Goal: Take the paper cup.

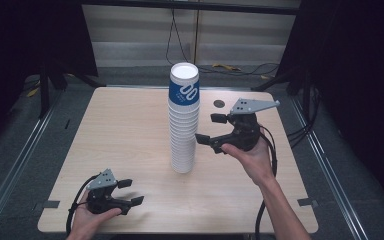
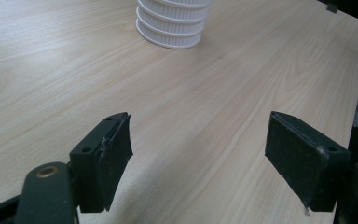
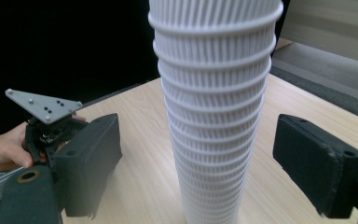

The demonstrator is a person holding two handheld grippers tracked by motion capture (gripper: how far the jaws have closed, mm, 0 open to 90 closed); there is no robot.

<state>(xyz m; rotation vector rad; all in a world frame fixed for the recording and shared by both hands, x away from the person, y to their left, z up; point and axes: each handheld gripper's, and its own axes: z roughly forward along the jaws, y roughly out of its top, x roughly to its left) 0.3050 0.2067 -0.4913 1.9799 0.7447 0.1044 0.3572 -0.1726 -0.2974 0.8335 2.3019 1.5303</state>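
Black jaws of the right gripper (image 1: 210, 129) stand wide apart, pointing toward 9 o'clock in the high view, with the cup stack (image 1: 184, 120) just beyond their tips. In the right gripper view (image 3: 198, 163) the stack (image 3: 214, 116) rises between the two pads with a clear gap on each side; nothing is gripped. The right hand (image 1: 250, 155) holds the gripper body from below, forearm entering from 5 o'clock, wrist raised above the table (image 1: 130, 130), grey three-cornered plate on top.

The left gripper (image 1: 130, 192) sits low near the table's near edge at 7 o'clock from the stack, well apart from it. The left hand (image 1: 87, 220) cradles it from behind, jaws aimed toward 3 o'clock. In the left gripper view (image 2: 198, 158) the jaws are parted and hold nothing; bare wood lies between them, and the stack's base (image 2: 172, 28) shows at 12 o'clock, far off.

Stack: white ribbed paper cups nested upright, standing near the table's centre. The top cup (image 1: 184, 86) carries a blue band with white print. The stack is at 9 o'clock from the right gripper and at 1 o'clock from the left.
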